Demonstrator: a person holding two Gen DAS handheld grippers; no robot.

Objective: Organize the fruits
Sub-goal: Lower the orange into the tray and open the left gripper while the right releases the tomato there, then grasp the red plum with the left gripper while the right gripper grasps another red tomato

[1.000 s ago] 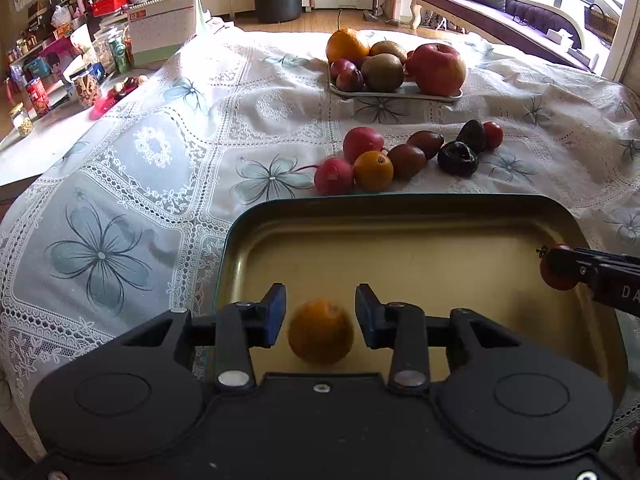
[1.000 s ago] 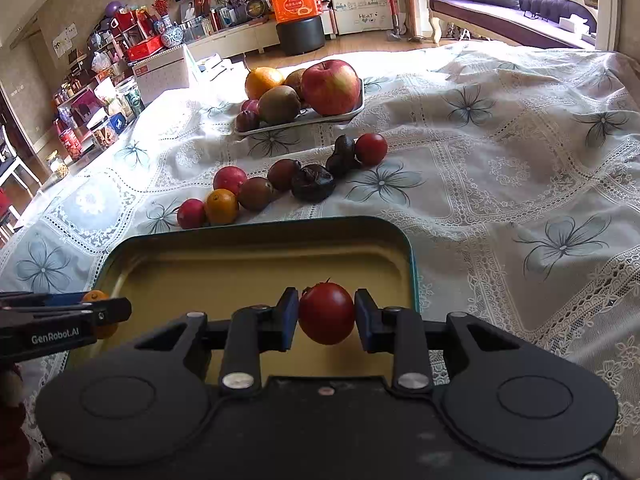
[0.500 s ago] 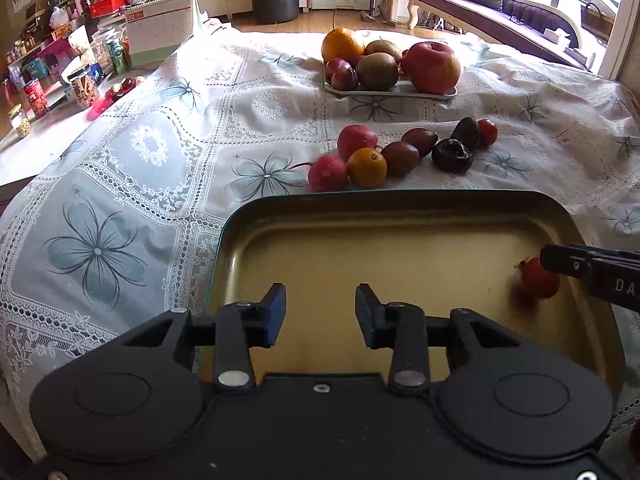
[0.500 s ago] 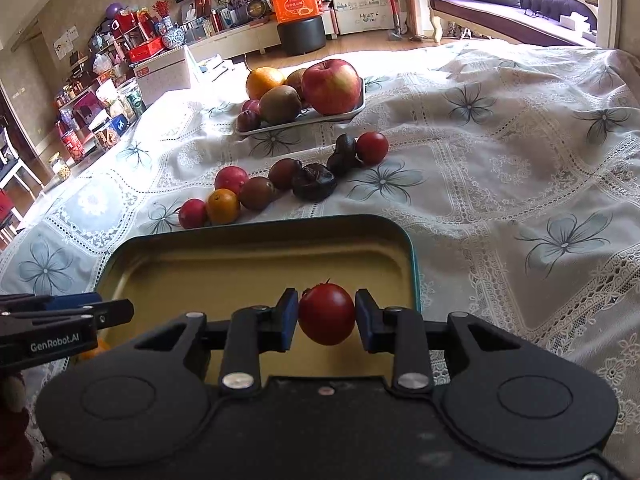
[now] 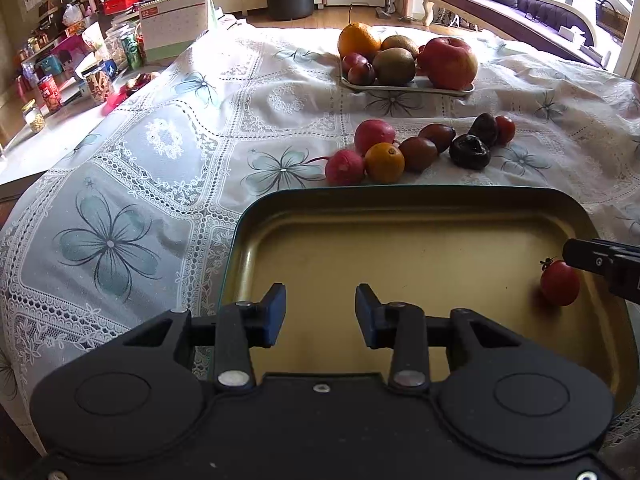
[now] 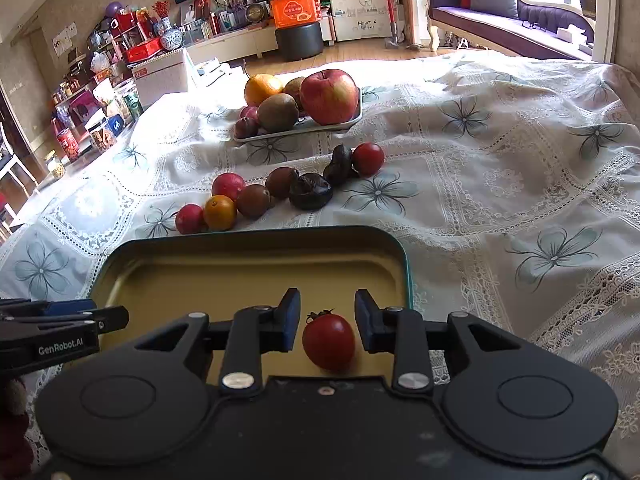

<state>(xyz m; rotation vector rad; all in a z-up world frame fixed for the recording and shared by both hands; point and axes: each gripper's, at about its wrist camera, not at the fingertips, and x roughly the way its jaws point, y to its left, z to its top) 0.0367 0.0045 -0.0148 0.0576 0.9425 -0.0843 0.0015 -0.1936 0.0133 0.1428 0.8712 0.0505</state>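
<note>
I judged the sorting barely started: in my teal-rimmed, gold-lined metal tray [image 6: 404, 264] I could see only one small red cherry tomato with a green stem [image 6: 329, 341], lying on the tray floor near its right wall. Anything else in the tray would have been hidden under my tools, so I could not tell. On the white lace tablecloth with blue flowers [image 5: 168, 140], just beyond the tray's far rim, a loose row remained to be dealt with: two pink-red round fruits [image 5: 374, 135], a small orange citrus [image 5: 385, 162], brown oval fruits [image 5: 418, 153], two dark wrinkled ones [image 5: 469, 151] and another small red tomato [image 5: 505, 129]. Farther back, a shallow white dish [image 5: 404, 89] held a large red apple, kiwis, an orange and plums. My right gripper [image 6: 327, 322] sat low over the tray, jaws parted on either side of the tomato and touching neither side of it. My left gripper [image 5: 321, 310] hovered over the tray's left half, jaws wide apart with nothing between them, aimed toward the row.
</note>
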